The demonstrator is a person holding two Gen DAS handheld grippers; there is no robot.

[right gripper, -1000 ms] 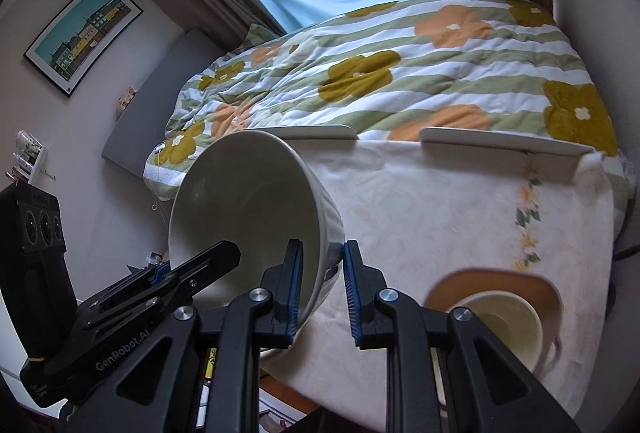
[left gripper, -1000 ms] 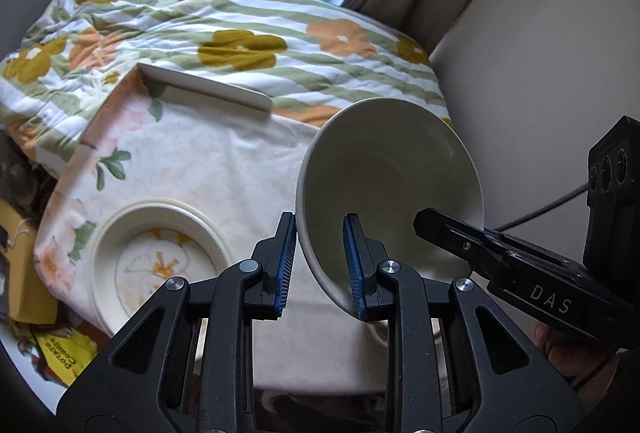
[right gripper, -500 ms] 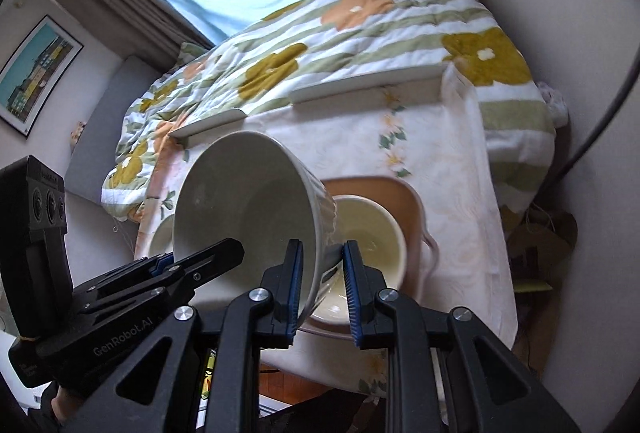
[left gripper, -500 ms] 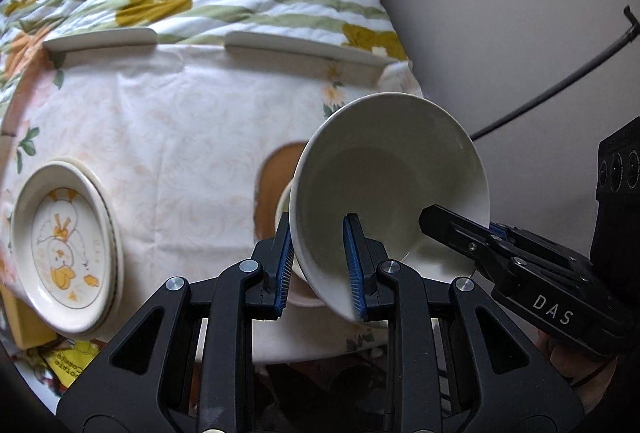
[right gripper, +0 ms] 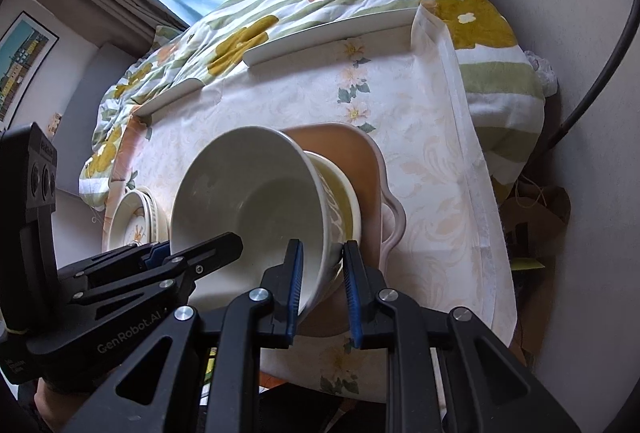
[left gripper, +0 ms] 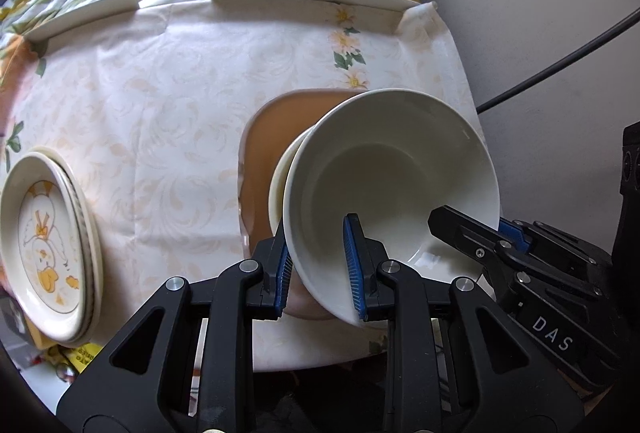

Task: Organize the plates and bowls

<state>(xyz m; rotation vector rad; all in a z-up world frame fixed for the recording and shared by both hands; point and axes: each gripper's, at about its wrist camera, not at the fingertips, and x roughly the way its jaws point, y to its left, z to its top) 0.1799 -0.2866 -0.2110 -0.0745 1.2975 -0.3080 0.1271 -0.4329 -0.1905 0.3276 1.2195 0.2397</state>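
Both grippers pinched one white bowl [left gripper: 394, 189]: the left gripper [left gripper: 320, 267] clamped its near rim, the right gripper [right gripper: 322, 283] the opposite rim. Beyond the fingertips it hung tilted over a cream bowl [right gripper: 340, 201] on a brown tray [left gripper: 272, 137]; stacked plates [left gripper: 44, 233] lay leftward.

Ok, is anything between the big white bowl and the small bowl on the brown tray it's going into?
Nothing visible. The big white bowl, gripped at its rim by the left tongs and right tongs, hangs tilted right over the small bowl on the brown tray, partly hiding it. The plate stack sits well aside.
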